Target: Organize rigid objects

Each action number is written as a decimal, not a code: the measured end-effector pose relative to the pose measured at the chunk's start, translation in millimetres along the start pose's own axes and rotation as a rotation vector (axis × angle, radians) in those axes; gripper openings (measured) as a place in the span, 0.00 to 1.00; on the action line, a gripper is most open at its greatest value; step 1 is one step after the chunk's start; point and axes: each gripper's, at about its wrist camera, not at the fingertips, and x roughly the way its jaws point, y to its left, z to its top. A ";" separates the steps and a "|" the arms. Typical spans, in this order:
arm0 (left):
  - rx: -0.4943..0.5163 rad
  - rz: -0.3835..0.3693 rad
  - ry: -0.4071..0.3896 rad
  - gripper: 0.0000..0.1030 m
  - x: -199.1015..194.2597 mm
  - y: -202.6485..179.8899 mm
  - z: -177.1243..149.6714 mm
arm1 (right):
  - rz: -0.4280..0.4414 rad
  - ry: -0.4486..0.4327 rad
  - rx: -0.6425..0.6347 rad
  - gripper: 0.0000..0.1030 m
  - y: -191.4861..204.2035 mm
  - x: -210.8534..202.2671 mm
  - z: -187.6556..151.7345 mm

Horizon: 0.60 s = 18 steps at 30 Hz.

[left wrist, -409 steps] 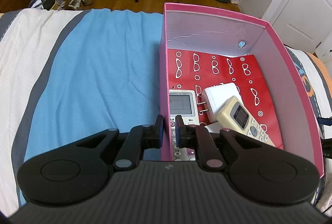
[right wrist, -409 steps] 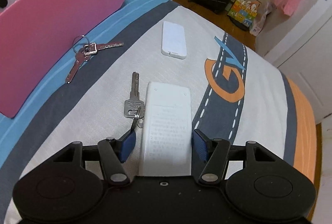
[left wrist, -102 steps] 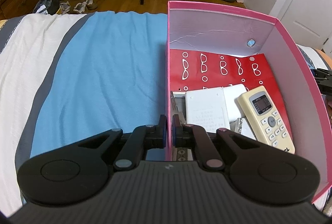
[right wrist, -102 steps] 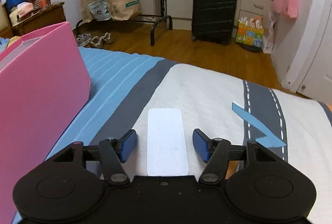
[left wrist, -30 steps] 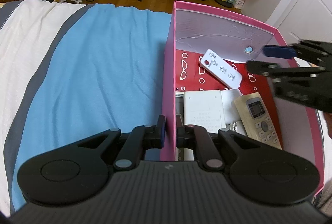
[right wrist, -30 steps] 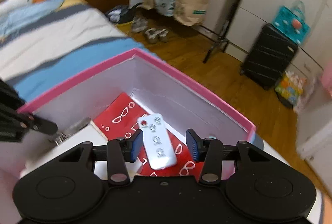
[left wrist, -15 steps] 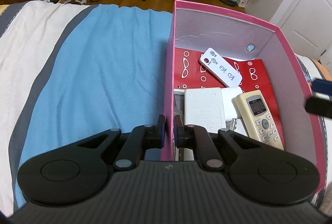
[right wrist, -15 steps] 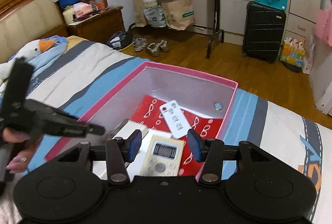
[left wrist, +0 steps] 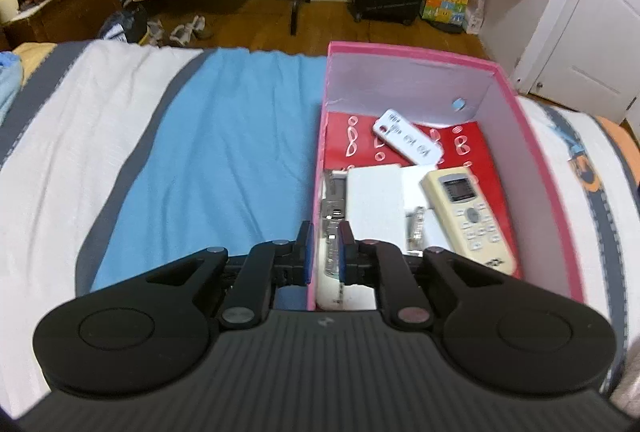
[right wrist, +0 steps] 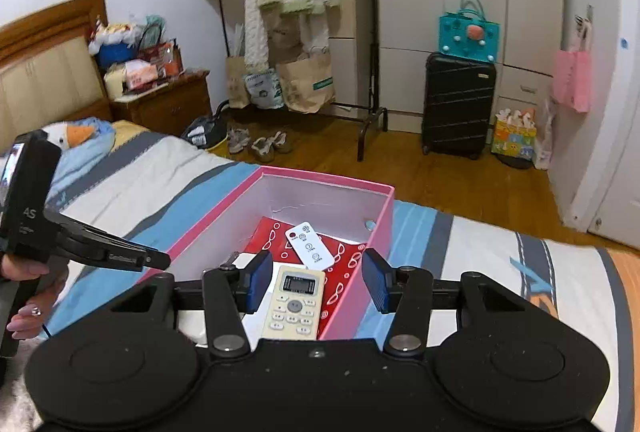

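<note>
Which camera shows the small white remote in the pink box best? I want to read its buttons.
The left wrist view: the small white remote lies whole on the red liner near the pink box's far wall, large and seen from above. The right wrist view shows it whole too, but smaller and farther off.

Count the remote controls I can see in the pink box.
2: a small white remote near the far wall of the pink box, and a cream remote along its right side. Others may be hidden underneath.
</note>
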 end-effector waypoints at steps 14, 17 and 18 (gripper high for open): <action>0.125 -0.025 -0.010 0.43 -87.6 -68.8 -20.0 | 0.042 -0.035 0.036 0.62 -24.1 -62.1 -25.3; 0.136 -0.049 -0.007 0.43 -99.1 -80.7 -28.4 | 0.047 -0.047 0.030 0.63 -23.8 -76.0 -32.0; 0.139 -0.053 -0.008 0.43 -102.5 -84.5 -31.2 | 0.044 -0.051 0.031 0.64 -24.2 -80.2 -34.0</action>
